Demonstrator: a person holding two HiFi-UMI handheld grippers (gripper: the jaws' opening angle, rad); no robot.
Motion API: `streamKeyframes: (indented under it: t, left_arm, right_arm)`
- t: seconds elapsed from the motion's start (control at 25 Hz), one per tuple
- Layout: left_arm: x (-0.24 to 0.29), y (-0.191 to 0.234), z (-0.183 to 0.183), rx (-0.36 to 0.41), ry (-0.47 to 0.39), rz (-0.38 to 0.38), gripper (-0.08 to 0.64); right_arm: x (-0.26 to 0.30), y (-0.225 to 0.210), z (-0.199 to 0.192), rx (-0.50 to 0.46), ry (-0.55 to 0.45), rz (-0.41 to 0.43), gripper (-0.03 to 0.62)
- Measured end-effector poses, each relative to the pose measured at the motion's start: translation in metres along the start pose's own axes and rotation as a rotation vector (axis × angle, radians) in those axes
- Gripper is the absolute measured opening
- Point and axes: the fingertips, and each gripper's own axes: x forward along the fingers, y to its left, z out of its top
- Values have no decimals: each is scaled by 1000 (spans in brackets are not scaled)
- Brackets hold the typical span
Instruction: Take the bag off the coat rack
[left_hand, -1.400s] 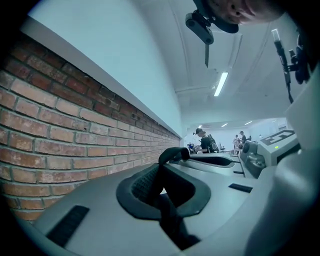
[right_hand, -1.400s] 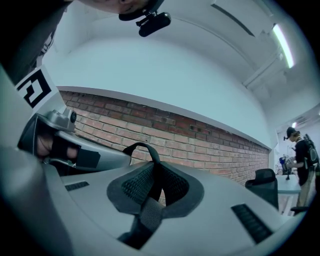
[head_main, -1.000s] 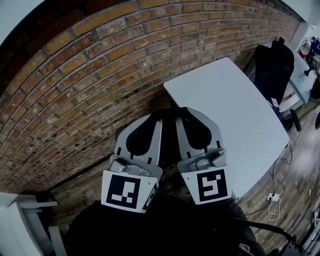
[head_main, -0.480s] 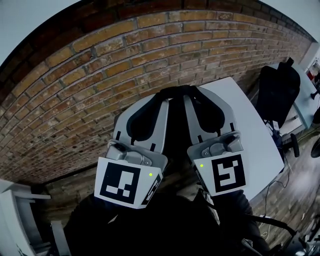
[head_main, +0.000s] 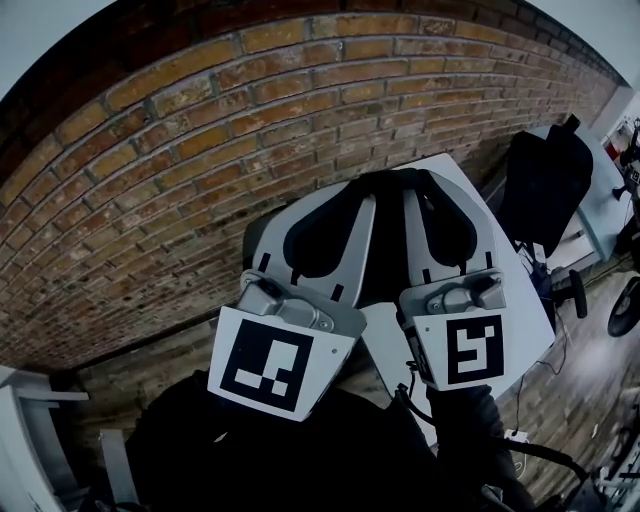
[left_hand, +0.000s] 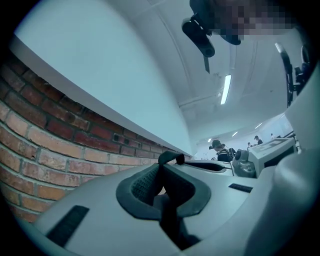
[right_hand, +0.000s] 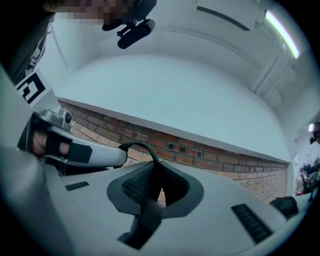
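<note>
In the head view my two grippers are held up side by side in front of the brick wall (head_main: 150, 200). A black bag strap (head_main: 390, 177) arches between their tips. The left gripper (head_main: 365, 192) is shut on one end of it and the right gripper (head_main: 415, 187) on the other. In the left gripper view the strap (left_hand: 171, 158) loops out past the closed left gripper (left_hand: 161, 172). The right gripper view shows the strap (right_hand: 136, 146) curving up from the closed right gripper (right_hand: 152, 170). A dark mass (head_main: 300, 450) lies below the grippers; I cannot tell whether it is the bag's body. No coat rack is identifiable.
A white table (head_main: 530, 310) stands right behind the grippers against the wall. A black chair or hung garment (head_main: 545, 185) is at the far right. A white frame (head_main: 30, 400) sits at the lower left. Cables (head_main: 520, 440) lie on the wooden floor.
Both grippers have risen together with the strap still between them and now cover more of the white table. The wall fills more of the view.
</note>
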Motion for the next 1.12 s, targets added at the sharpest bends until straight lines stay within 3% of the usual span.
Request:
streamKeyframes:
  t: [0.56, 0.84, 1.12]
  left_arm:
    - [101, 19, 3, -74, -41, -84, 29]
    - [161, 44, -24, -128, -13, -133, 29]
    - [218, 77, -58, -163, 45, -132, 29]
  right_arm:
    - [76, -78, -13, -79, -4, -49, 40]
    - [126, -115, -44, -104, 19, -64, 40]
    - [175, -144, -90, -100, 17, -75, 41]
